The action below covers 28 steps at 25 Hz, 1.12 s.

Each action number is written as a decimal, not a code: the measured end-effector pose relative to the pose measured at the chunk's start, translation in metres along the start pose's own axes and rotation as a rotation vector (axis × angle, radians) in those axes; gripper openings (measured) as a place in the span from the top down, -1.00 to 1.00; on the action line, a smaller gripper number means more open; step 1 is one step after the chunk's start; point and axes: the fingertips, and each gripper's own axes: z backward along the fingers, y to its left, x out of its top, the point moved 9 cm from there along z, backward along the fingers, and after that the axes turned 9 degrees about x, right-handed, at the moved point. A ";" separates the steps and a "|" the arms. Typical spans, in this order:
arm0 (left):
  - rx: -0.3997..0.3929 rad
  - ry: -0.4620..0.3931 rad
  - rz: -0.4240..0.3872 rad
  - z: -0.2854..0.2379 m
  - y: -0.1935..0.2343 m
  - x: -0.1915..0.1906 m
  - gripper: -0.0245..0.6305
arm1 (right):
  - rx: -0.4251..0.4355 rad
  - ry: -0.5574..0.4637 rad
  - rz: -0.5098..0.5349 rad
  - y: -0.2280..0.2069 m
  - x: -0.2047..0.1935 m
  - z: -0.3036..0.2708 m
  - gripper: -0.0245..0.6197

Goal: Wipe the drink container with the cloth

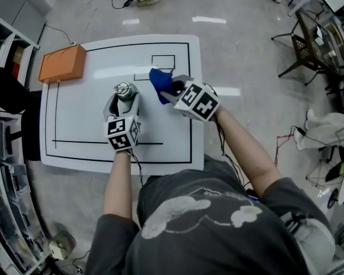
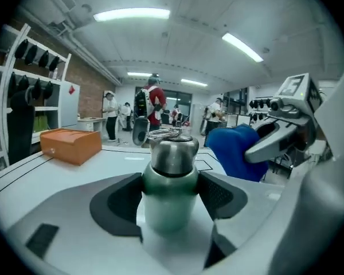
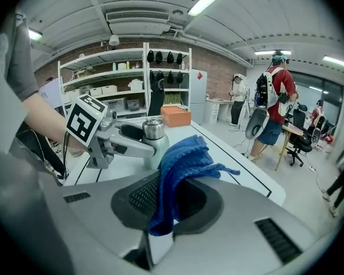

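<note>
The drink container (image 1: 125,90) is a small green bottle with a steel cap, standing upright on the white table (image 1: 80,125). My left gripper (image 1: 124,100) is shut on its body; in the left gripper view both pads press the bottle (image 2: 171,176) at its sides. My right gripper (image 1: 171,94) is shut on a blue cloth (image 1: 159,82), held just right of the bottle and a little apart from it. In the right gripper view the cloth (image 3: 180,165) hangs bunched between the jaws, with the bottle (image 3: 153,139) beyond it.
An orange box (image 1: 62,63) sits at the table's far left corner. Black lines mark out rectangles on the tabletop. Shelving stands left of the table, a chair (image 1: 309,47) to the far right, and people stand in the background.
</note>
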 end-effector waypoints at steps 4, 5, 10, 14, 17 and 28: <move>-0.137 -0.037 -0.050 -0.004 0.014 0.002 -0.02 | 0.017 -0.028 0.008 0.001 0.021 -0.014 0.79; -0.173 -0.041 -0.067 -0.006 0.016 0.003 -0.02 | 0.021 -0.033 0.011 0.001 0.027 -0.018 0.79; -0.336 -0.051 -0.142 -0.009 0.029 0.005 -0.02 | 0.045 -0.036 0.029 0.002 0.050 -0.042 0.79; -0.444 -0.053 -0.191 -0.014 0.042 0.008 -0.02 | 0.078 -0.020 0.065 0.004 0.065 -0.062 0.79; -0.527 -0.047 -0.219 -0.019 0.049 0.010 -0.02 | 0.100 0.024 0.087 0.002 0.069 -0.072 0.79; -0.724 -0.050 -0.323 -0.030 0.064 0.015 -0.02 | 0.081 0.239 0.039 -0.013 0.037 -0.112 0.79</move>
